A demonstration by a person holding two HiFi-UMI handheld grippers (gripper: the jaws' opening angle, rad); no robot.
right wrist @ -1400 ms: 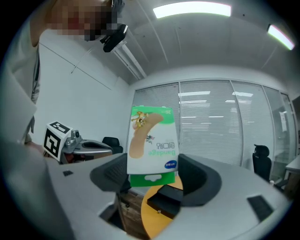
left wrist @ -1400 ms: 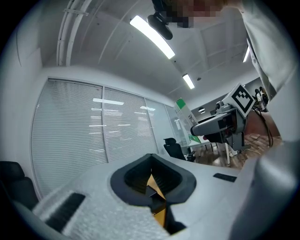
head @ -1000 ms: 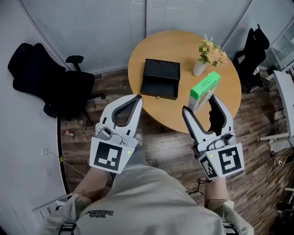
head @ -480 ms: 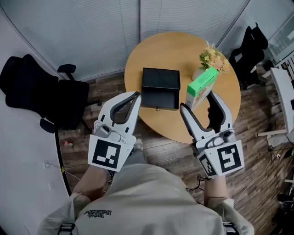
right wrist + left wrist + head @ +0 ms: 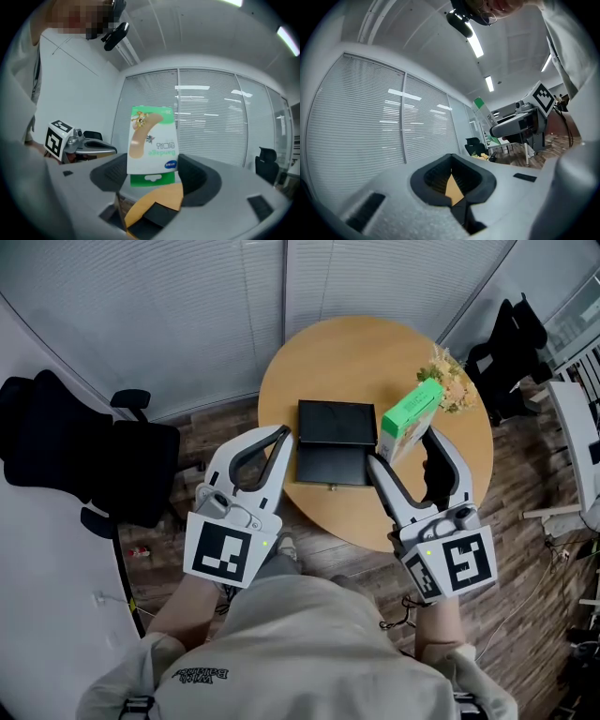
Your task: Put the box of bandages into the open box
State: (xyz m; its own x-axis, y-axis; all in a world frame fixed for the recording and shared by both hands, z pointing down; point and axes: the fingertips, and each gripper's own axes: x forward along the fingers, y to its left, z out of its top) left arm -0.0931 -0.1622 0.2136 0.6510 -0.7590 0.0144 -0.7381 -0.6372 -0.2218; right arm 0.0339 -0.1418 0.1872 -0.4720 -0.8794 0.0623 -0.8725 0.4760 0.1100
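Right claw [image 5: 403, 448] clamps the bandage box [image 5: 411, 416] by its hang-tab end, in the air just right of the open black box [image 5: 330, 463] on the tabletop [image 5: 366, 352]. Left claw [image 5: 278, 435] is closed on nothing.

Long axis continues the jaw line, with the free end tilted away and rightward and the printed face toward the gripper camera.

Risks:
- The grip looks shallow, so the box may pivot or slip.
- Lowered end-on, it could catch the box wall.
- The free end is near the flower vase [image 5: 448, 390].
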